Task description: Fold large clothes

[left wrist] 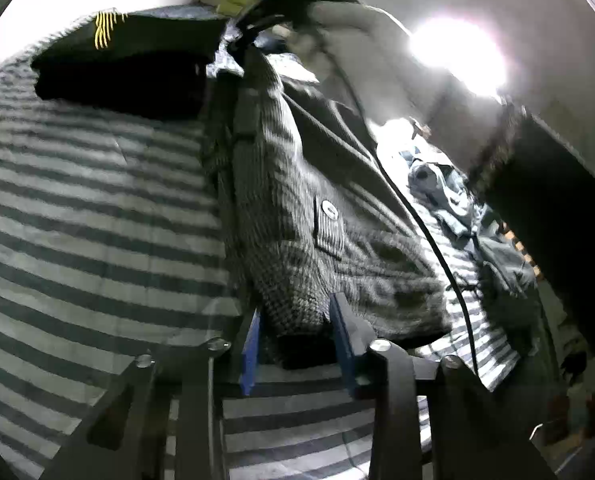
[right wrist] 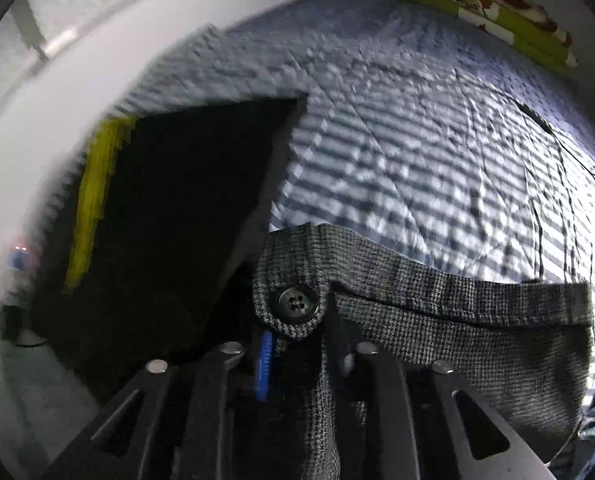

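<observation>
A grey houndstooth garment (left wrist: 297, 216) hangs stretched above a striped bed cover (left wrist: 89, 208), running from the lower middle of the left wrist view up to the top centre. A pale button (left wrist: 329, 208) sits on a flap near its middle. The left gripper (left wrist: 297, 344), at the bottom centre of that view, has its blue-padded fingers (left wrist: 251, 356) closed on the lower end of the cloth. At the top centre, the right gripper (left wrist: 257, 28) pinches the far end; a sleeve (left wrist: 361, 32) reaches to it from the right.

In the right wrist view the garment (right wrist: 457, 320) fills the lower right, its buttoned tab with a dark button (right wrist: 297, 304) just above the right gripper (right wrist: 297, 360), which is clamped on the fabric beside a blue pad (right wrist: 263, 364).

A folded black garment (left wrist: 129, 64) with yellow lettering lies on the cover in the upper left of the left view. A crumpled bluish garment (left wrist: 449, 196) lies at the right, a black cable (left wrist: 429, 240) crossing before it. A green patterned bundle (right wrist: 477, 4) rests at the top right of the right view.
</observation>
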